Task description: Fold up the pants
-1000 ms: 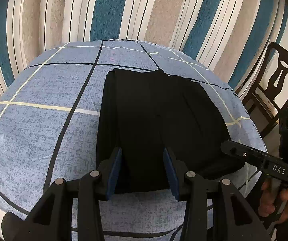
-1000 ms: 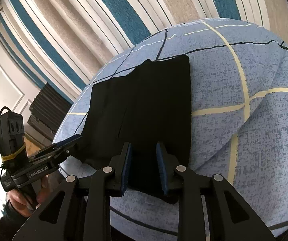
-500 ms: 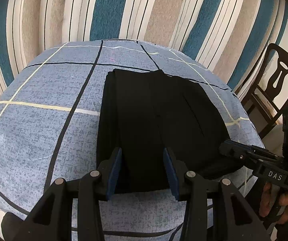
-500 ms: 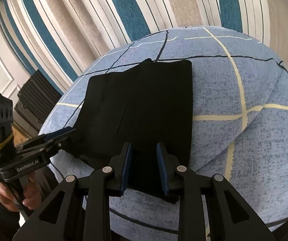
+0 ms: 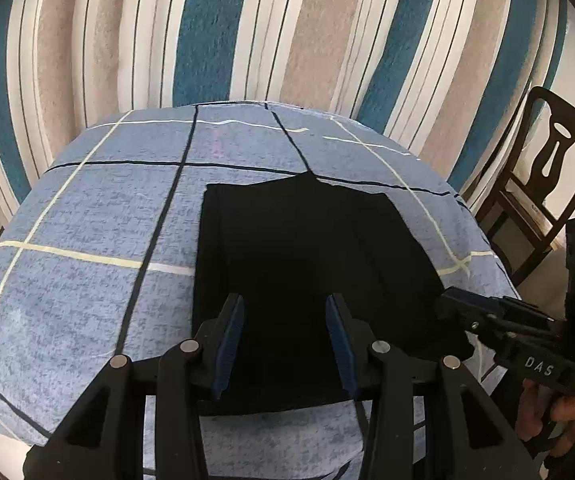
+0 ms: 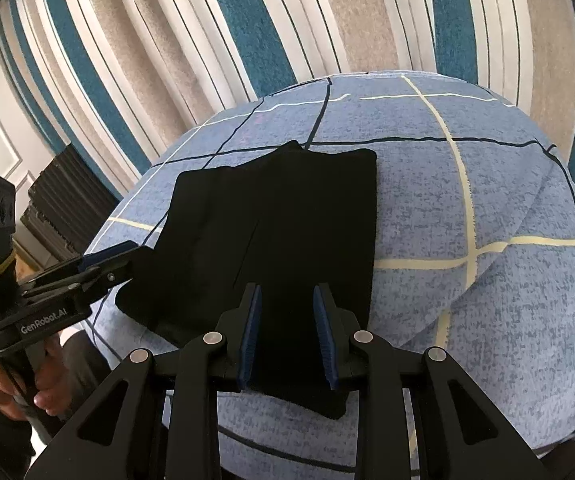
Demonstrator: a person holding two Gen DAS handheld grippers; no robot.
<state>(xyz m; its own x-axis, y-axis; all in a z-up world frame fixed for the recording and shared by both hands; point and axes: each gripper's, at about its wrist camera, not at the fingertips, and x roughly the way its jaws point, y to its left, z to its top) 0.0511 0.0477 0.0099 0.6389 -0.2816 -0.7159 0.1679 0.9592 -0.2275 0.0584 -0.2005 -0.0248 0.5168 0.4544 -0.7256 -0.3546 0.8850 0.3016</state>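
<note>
Nearest to us, our left gripper [image 5: 285, 340] hangs over the near edge of the pants [image 5: 303, 264] with its blue-padded jaws standing apart and nothing pinched between them; the dark cloth only shows through the gap from below. Our right gripper [image 6: 287, 330] is the same, jaws parted and empty above the near hem, a little narrower than the left. The pants [image 6: 283, 224] lie flat on the table [image 5: 87, 280], already doubled into a compact black rectangle whose near edge sits close to the table's front. We judge them light and limp: a soft woven cloth that will sag and slide off its own layers if lifted by one point, so the two near corners, each pinched through all the layers, look the safest hold for bringing that end over to the far one. The stacked edge at the left side shows several thin plies, and a faint seam runs lengthwise down the middle. Under them the tablecloth [image 6: 487, 208] is mottled blue with thin black and pale yellow lines, slightly rumpled at the right. Beyond stands a curtain [image 5: 207, 32] of teal, beige and white stripes, and a dark wooden chair [image 5: 547, 184] off to the side.
</note>
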